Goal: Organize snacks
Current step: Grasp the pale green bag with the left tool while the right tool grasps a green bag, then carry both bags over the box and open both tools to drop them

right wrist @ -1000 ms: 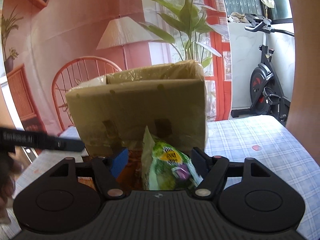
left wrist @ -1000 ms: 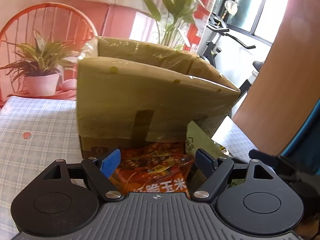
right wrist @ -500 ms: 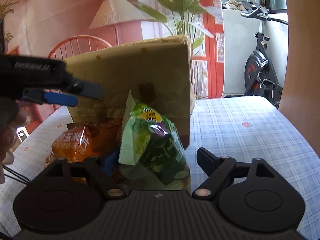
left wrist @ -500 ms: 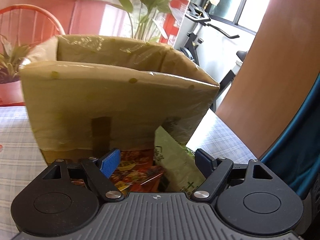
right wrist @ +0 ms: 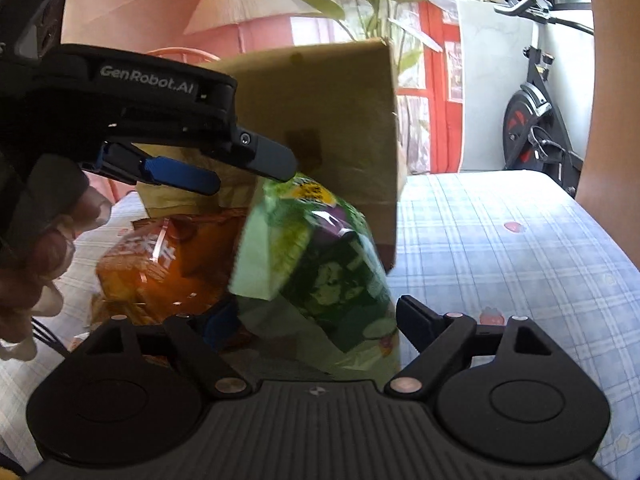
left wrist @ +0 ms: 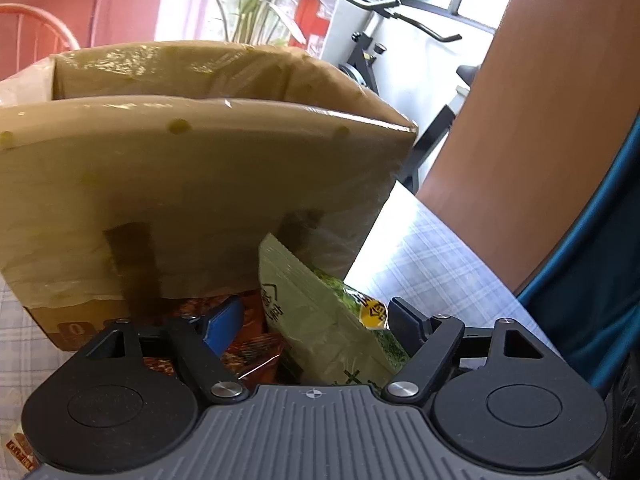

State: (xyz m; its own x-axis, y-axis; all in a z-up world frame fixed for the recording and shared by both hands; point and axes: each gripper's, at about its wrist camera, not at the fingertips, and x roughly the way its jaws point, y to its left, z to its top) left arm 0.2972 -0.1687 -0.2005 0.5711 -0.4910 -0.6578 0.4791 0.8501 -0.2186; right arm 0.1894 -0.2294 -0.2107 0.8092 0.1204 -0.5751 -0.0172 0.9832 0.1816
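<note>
Snacks sit on the checked tabletop (right wrist: 500,248) at the foot of the tape-wrapped cardboard box (left wrist: 208,184): a green snack bag (right wrist: 320,264) standing on edge and leaning toward the box, and an orange snack bag (right wrist: 160,268) lying flat just left of it, the two touching. From my left wrist camera I see the left claw (left wrist: 316,320) spread wide, with the green bag's upper corner rising between its fingers; its jaws have just been closing a little, yet the pads do not press on the bag, so I read it as released. In the right wrist view the right claw (right wrist: 308,320) also stands wide, jaws just opened further, the green bag filling most of the gap between them without being pinched. I can see the left claw there too, coming in from the upper left over both bags, a person's hand (right wrist: 48,248) on its grip. Behind the box stand a leafy plant (right wrist: 360,4) and an exercise bike (right wrist: 536,120).
</note>
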